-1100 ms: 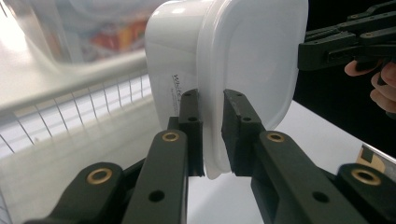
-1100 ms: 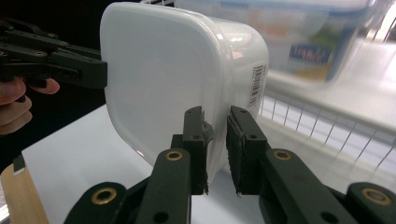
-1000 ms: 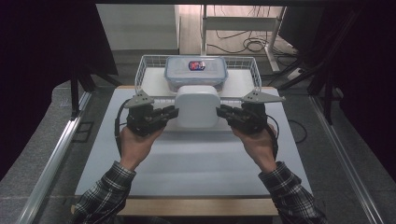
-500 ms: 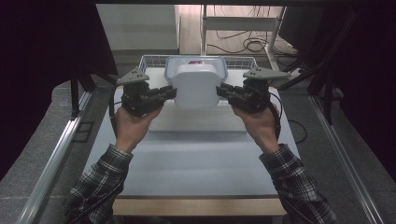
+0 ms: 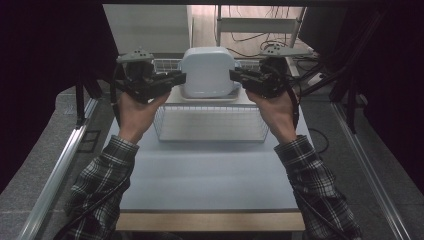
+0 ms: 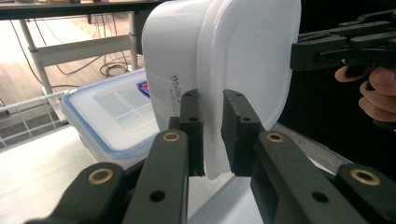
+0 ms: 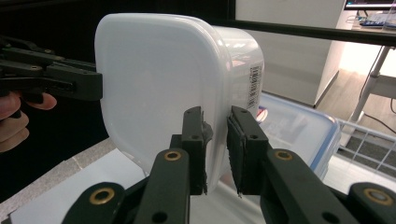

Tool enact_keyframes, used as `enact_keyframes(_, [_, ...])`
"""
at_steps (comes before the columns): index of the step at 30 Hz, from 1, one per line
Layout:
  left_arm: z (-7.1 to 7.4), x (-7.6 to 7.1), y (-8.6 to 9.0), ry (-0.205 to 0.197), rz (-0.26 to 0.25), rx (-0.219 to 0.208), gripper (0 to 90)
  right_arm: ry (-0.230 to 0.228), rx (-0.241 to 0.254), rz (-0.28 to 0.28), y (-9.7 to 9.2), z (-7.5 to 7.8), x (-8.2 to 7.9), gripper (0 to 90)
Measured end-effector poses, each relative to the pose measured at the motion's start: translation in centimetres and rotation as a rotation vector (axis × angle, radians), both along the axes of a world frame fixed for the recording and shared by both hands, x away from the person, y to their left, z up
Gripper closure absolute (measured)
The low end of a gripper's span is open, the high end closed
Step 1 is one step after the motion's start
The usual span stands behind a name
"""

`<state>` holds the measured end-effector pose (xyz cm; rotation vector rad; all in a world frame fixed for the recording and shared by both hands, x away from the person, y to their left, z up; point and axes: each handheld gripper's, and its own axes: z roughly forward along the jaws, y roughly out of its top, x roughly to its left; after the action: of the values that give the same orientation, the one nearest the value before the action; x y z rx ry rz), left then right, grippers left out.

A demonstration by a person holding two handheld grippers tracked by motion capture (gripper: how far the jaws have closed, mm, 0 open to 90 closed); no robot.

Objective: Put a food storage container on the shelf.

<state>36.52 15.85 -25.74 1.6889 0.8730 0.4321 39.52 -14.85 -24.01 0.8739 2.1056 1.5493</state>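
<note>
A pale grey table top (image 5: 210,175) is stretching away under dim light, and nearest us two plaid-sleeved forearms are reaching forward over it. The left gripper (image 5: 176,79) and the right gripper (image 5: 239,76) are each clamping their black jaws on the rim of a white, rounded plastic tub (image 5: 207,72), holding it in the air between them. Beyond and below, a white wire basket (image 5: 210,125) is sitting with a blue-rimmed lidded container (image 6: 112,119) in it.
</note>
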Motion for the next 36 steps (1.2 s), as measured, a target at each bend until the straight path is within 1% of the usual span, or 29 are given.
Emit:
enact_keyframes(4, [0.2,1.0,0.0,0.016,0.001,-0.006,79.4,0.003,0.005,-0.012,0.2,0.3,0.8,76.6])
enact_keyframes(11, [-0.2,2.5,-0.1,0.047,-0.003,-0.028,79.0,0.015,0.020,-0.032,0.2,0.2,2.0,76.2])
enact_keyframes(13, [-0.2,2.9,-0.1,0.051,-0.006,-0.026,78.8,0.017,0.022,-0.038,0.1,0.1,2.3,76.1])
enact_keyframes(15, [-0.3,3.2,-0.2,0.059,-0.006,-0.034,78.6,0.020,0.026,-0.041,0.1,0.1,2.5,75.9])
enact_keyframes(20, [-0.3,3.8,-0.3,0.071,0.003,-0.019,77.9,0.022,0.020,-0.052,0.3,0.1,3.1,75.0])
enact_keyframes(24, [-0.2,4.2,-0.3,0.073,0.011,-0.024,77.5,0.026,0.016,-0.061,0.5,0.0,3.6,73.6])
enact_keyframes(26, [-0.2,4.4,-0.4,0.081,0.018,-0.026,77.2,0.028,0.016,-0.066,0.6,0.0,3.8,72.7])
enact_keyframes(27, [-0.2,4.6,-0.4,0.083,0.021,-0.021,76.8,0.029,0.016,-0.069,0.6,-0.1,3.9,72.2])
enact_keyframes(32, [-0.1,4.9,-0.5,0.083,0.023,-0.027,75.1,0.035,0.028,-0.077,0.8,-0.1,4.3,70.1])
enact_keyframes(36, [0.1,5.1,-0.5,0.082,0.032,-0.033,72.4,0.032,0.033,-0.080,0.9,0.1,4.5,67.7])
